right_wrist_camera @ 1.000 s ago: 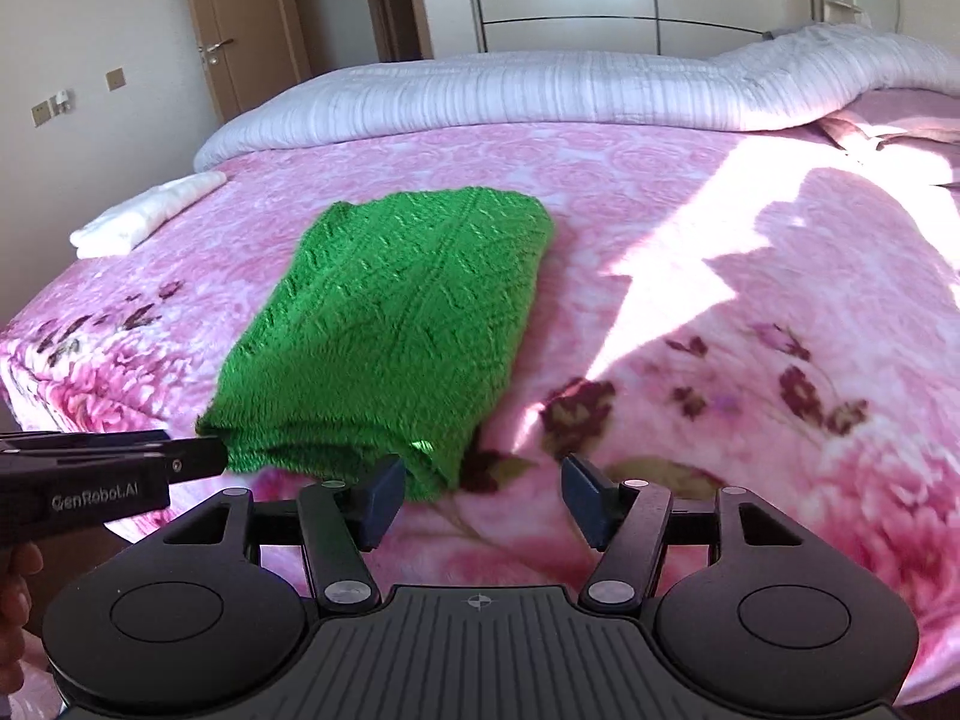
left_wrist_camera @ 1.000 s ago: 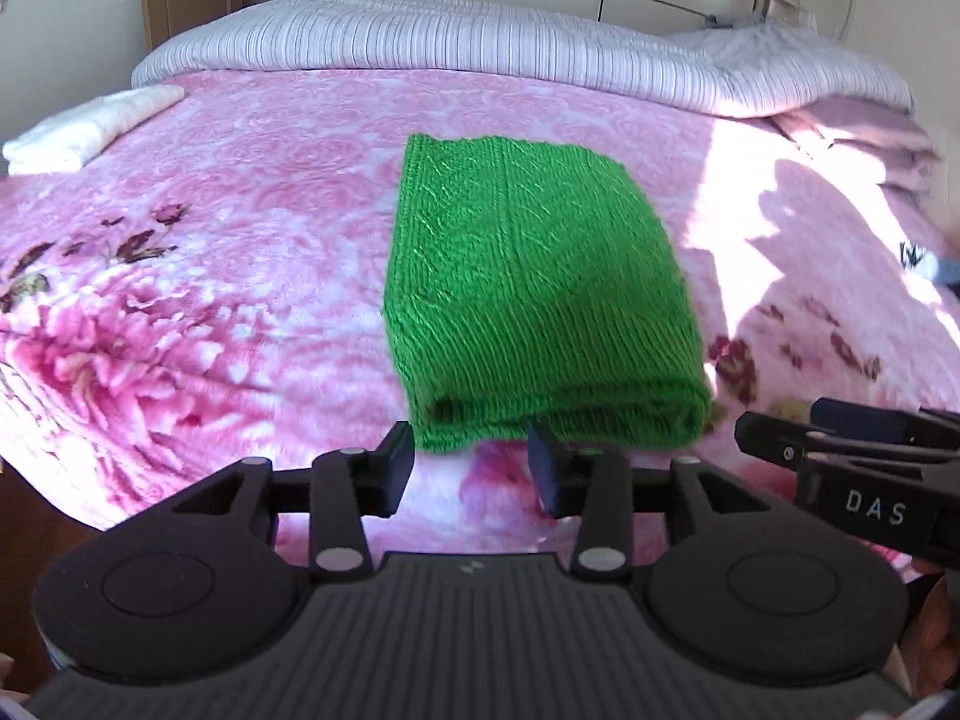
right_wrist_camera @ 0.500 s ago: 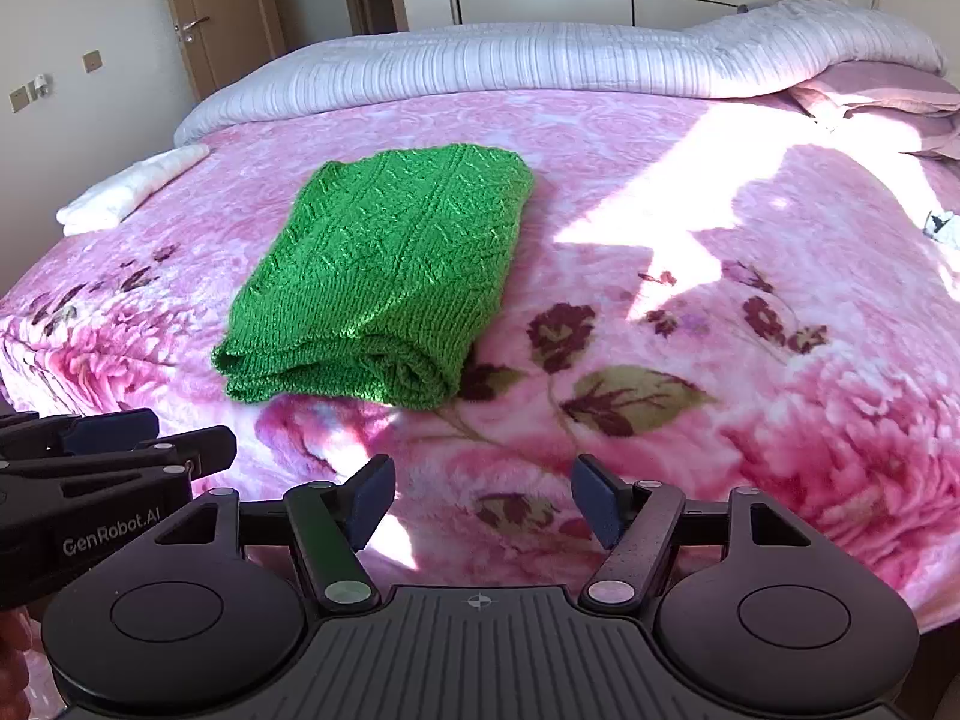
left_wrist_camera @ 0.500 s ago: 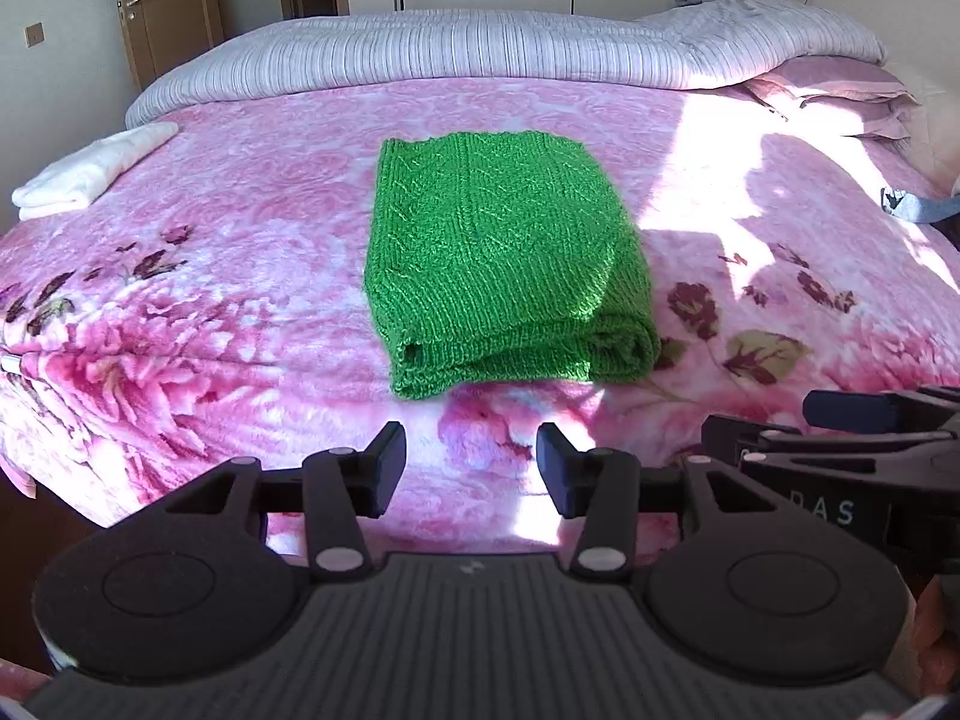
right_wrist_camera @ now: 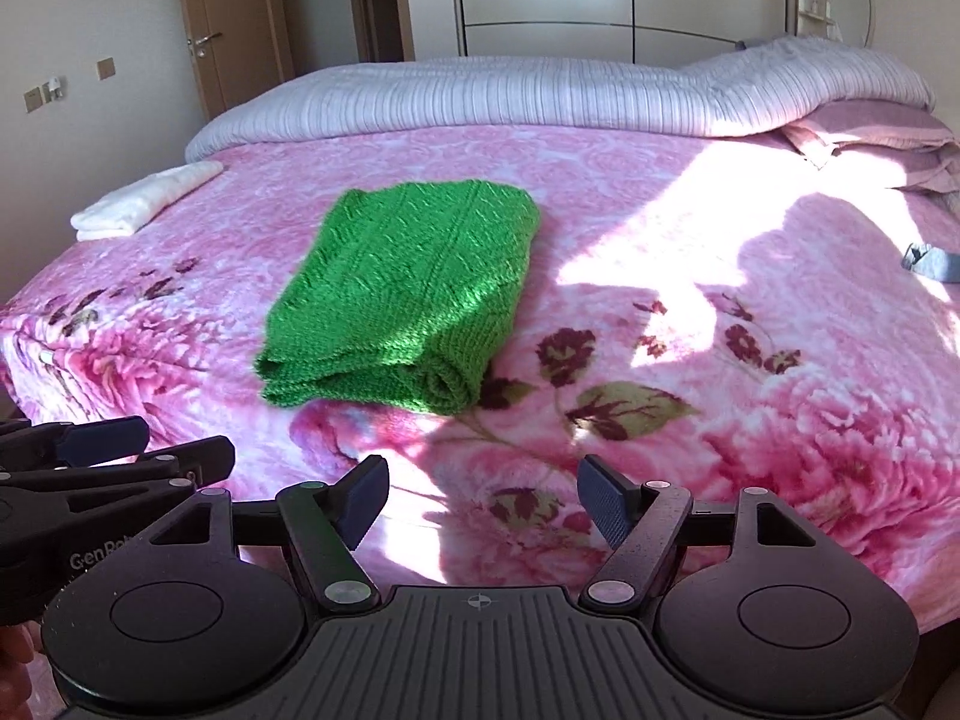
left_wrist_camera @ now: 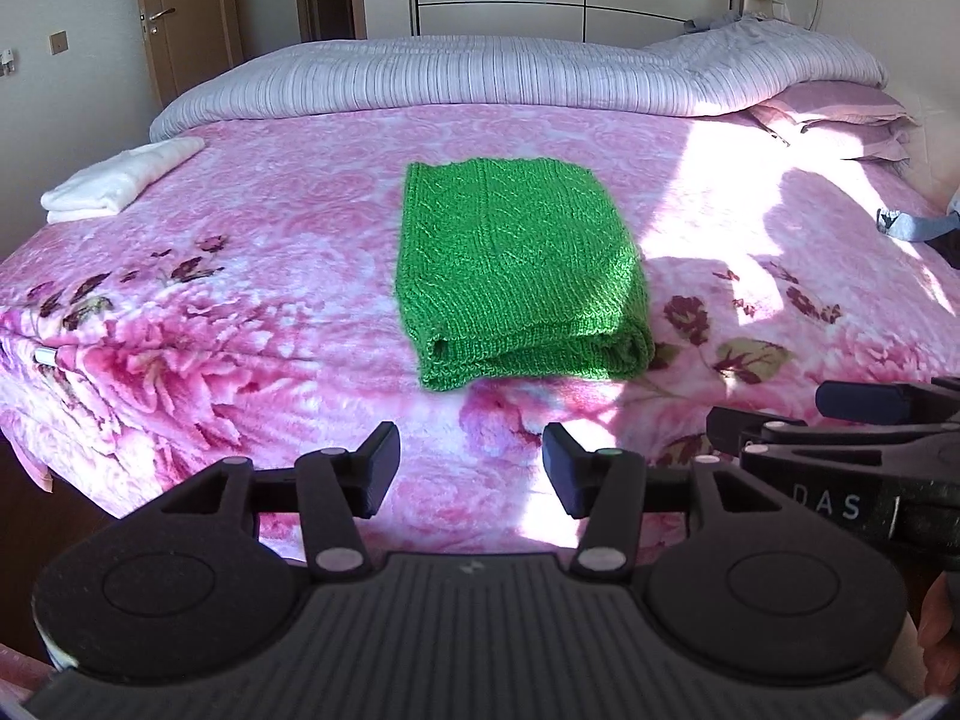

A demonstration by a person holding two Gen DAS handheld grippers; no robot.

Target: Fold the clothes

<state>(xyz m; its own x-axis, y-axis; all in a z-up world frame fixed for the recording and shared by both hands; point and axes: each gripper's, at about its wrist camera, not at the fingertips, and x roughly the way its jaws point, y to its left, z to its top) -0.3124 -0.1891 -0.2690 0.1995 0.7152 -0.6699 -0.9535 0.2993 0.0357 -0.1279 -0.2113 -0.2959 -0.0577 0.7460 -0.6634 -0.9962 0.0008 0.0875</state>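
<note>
Both grippers have drawn back from the bed since the earlier frames, so the green sweater now lies farther ahead of them and more of the bedspread's near edge shows. Left gripper [left_wrist_camera: 470, 468]: jaws spread, nothing between them, ribbed dark pads over the plush drop of the bedspread [left_wrist_camera: 252, 276]. Right gripper [right_wrist_camera: 485, 498]: jaws likewise spread and empty, just beside the left one, whose black fingers reach in at the left of its view.

Ahead, the green sweater [left_wrist_camera: 516, 264] rests folded into a thick rectangle, chunky cable knit, its near end a rounded roll with layered edges showing. It sits near the bed's front edge, about midway across, apart from both grippers, with bare fleece on every side.

That bedspread is fuzzy pink with large printed roses and dark leaves, sunlit on the right. A folded white towel [left_wrist_camera: 120, 186] lies well to the left near the side edge. Behind, a striped, ribbed quilt [left_wrist_camera: 510, 78] is heaped across the far end, with pink pillows [left_wrist_camera: 834, 120] at the right.
</note>
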